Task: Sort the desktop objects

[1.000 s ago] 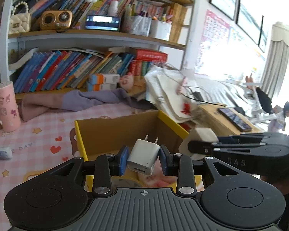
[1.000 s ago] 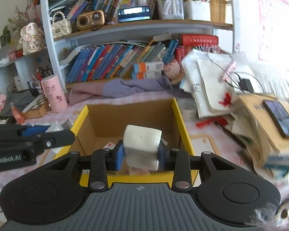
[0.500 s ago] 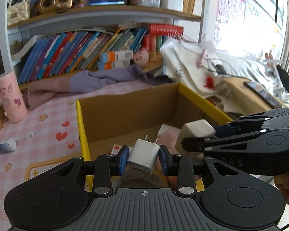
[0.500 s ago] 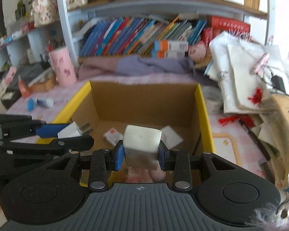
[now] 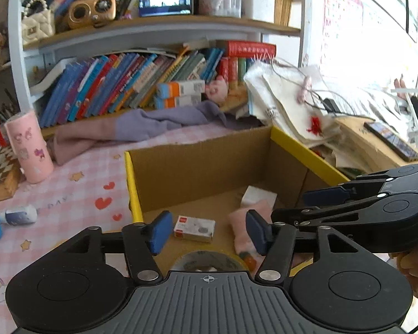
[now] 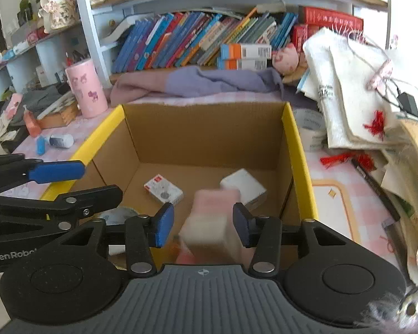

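Note:
My left gripper (image 5: 206, 232) hangs over the near end of the yellow-rimmed cardboard box (image 5: 129, 175); its jaws are opening with nothing between them, and the white charger is out of sight. My right gripper (image 6: 203, 224) is over the same box with its jaws opening. A blurred white block (image 6: 209, 235) sits between its pads, loose from them and dropping. In the box lie a small white carton with a red mark (image 6: 163, 189), a white pad (image 6: 243, 185), a pink item (image 5: 243, 221) and a tape roll (image 5: 209, 258).
A pink cup (image 5: 29, 146) and a small blue-capped bottle (image 5: 12, 217) stand left of the box on the pink checked cloth. A purple cloth (image 5: 142, 125) and the bookshelf lie behind. Bags, papers and a phone (image 5: 391, 140) pile up on the right.
Both grippers sank over the box and then their jaws parted. The charger left the left gripper's pads and the white block slipped out of the right gripper's pads.

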Demonstrator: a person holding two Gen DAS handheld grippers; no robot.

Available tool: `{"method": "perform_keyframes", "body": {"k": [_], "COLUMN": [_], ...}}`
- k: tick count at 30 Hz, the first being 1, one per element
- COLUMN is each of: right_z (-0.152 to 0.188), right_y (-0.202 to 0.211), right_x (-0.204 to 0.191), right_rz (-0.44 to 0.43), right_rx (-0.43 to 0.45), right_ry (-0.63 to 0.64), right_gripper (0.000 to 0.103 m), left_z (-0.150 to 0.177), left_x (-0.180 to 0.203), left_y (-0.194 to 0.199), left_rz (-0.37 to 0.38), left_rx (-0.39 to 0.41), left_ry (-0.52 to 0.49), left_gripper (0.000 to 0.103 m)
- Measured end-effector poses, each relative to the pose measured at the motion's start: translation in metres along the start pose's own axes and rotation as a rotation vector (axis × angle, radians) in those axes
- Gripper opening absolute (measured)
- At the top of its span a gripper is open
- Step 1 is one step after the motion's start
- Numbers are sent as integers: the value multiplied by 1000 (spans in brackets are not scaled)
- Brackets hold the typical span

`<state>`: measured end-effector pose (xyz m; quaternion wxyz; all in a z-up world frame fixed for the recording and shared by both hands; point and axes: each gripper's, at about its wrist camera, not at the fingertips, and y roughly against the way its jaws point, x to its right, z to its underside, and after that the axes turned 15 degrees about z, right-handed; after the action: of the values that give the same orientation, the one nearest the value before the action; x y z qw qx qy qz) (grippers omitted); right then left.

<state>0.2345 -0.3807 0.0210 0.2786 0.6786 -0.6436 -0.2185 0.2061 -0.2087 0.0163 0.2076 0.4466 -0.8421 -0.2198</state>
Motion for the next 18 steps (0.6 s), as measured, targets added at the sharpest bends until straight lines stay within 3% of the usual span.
{"method": "perform_keyframes", "body": {"k": [8, 18], "right_z": [-2, 7], "right_y": [16, 40], "right_x": [-2, -12], "right_rz": [1, 12], "right_rx": [33, 70], "right_ry": [-8, 6], "right_gripper": [48, 51], "left_z": [2, 10], "left_x": [5, 3], "left_y": [24, 50], "left_rz": [-17, -39], "left_rx": [50, 78], "left_ry": [13, 33], "left_gripper": [72, 75]}}
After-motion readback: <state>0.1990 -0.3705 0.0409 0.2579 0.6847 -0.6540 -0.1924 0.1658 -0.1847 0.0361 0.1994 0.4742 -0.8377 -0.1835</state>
